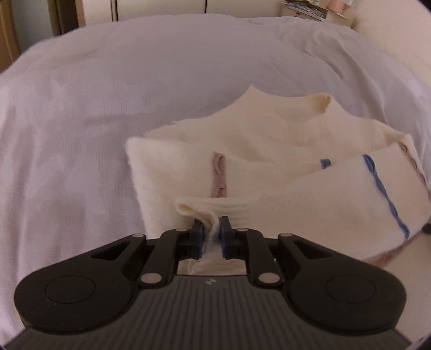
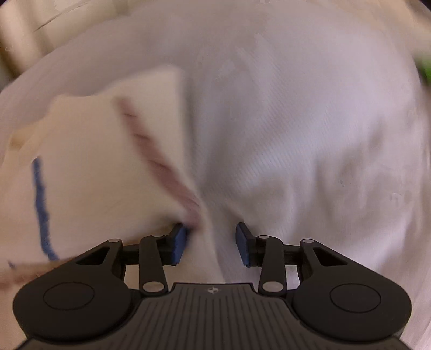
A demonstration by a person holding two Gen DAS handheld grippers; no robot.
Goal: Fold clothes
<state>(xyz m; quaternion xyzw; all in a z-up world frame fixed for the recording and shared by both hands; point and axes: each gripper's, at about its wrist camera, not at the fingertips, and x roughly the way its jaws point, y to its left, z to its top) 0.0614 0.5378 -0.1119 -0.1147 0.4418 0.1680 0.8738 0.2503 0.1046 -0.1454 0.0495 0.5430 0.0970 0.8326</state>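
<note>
A cream knit garment [image 1: 269, 172] with blue stitching and dusty-pink trim lies partly folded on a white bed sheet [image 1: 107, 107]. My left gripper [image 1: 211, 228] is shut on a bunched edge of the garment at its near side. In the blurred right wrist view the same garment [image 2: 89, 167] lies to the left, its pink-trimmed corner just by the left fingertip. My right gripper [image 2: 211, 237] is open, with only sheet between its pads.
The white sheet [image 2: 309, 134] covers the whole bed. Pale cupboard doors [image 1: 161, 6] stand behind the bed, a cluttered shelf [image 1: 315, 9] is at the back right, and a green object [image 2: 425, 70] shows at the right edge.
</note>
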